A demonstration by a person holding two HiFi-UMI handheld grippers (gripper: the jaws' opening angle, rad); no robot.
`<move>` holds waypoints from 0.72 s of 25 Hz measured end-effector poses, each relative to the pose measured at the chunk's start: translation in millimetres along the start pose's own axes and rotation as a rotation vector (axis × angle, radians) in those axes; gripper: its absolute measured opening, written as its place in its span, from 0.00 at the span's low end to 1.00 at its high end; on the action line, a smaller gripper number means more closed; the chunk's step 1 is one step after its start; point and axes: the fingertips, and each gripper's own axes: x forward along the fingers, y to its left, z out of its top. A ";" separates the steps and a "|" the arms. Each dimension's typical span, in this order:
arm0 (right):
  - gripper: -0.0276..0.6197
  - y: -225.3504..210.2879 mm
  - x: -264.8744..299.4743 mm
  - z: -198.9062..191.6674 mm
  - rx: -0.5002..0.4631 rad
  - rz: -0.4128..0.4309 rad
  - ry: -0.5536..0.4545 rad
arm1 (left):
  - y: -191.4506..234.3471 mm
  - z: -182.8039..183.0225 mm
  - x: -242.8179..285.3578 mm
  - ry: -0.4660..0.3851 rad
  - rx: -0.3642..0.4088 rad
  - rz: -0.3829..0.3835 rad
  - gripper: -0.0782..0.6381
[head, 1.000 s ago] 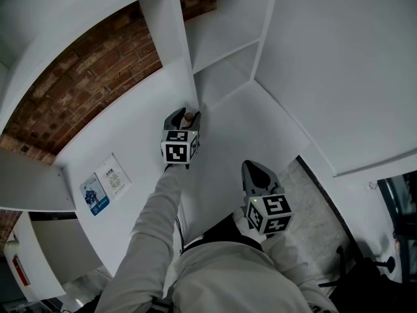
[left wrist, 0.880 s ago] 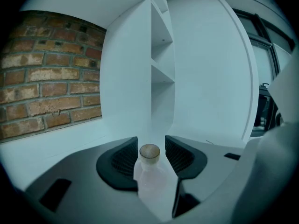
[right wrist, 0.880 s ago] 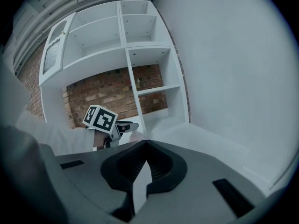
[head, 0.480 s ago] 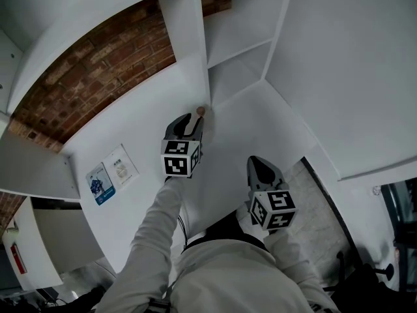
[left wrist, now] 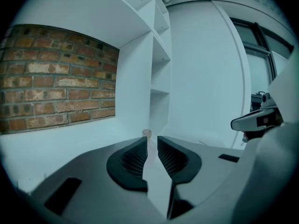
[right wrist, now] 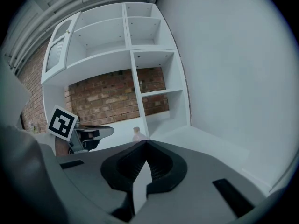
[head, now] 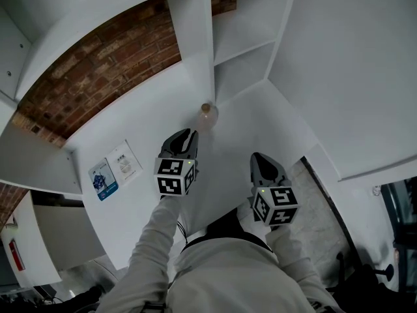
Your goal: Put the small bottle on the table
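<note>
The small clear bottle (head: 207, 116) with a tan cap stands upright on the white table (head: 137, 132), close to the foot of the shelf upright. My left gripper (head: 184, 136) is a short way back from it, not touching it. Its jaws are closing, with a narrow gap and nothing between them. In the left gripper view the bottle's cap (left wrist: 146, 133) shows just beyond the left gripper (left wrist: 149, 142). My right gripper (head: 260, 159) hovers to the right, shut and empty. In the right gripper view, the bottle (right wrist: 137, 134) stands ahead of the right gripper (right wrist: 146, 143).
A white shelf unit (head: 195, 31) rises behind the bottle, with a brick wall (head: 98, 64) to its left. Two leaflets (head: 112, 171) lie on the table to the left. A white wall (head: 345, 70) closes off the right side.
My left gripper let go of the bottle and drew back toward me, its jaws narrowing. The bottle stays upright on the table. The right gripper barely moved.
</note>
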 end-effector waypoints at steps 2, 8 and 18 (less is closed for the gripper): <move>0.09 2.7 -0.7 -1.0 -0.004 0.000 0.003 | -0.4 -0.8 -9.4 -0.007 -0.012 -0.001 0.21; 0.09 11.8 -3.4 -4.6 -0.016 0.008 0.011 | 1.4 -7.9 -34.2 -0.003 -0.032 -0.001 0.18; 0.09 28.5 -6.3 -9.5 -0.027 0.025 0.017 | 2.9 -17.3 -71.7 -0.005 -0.057 -0.002 0.15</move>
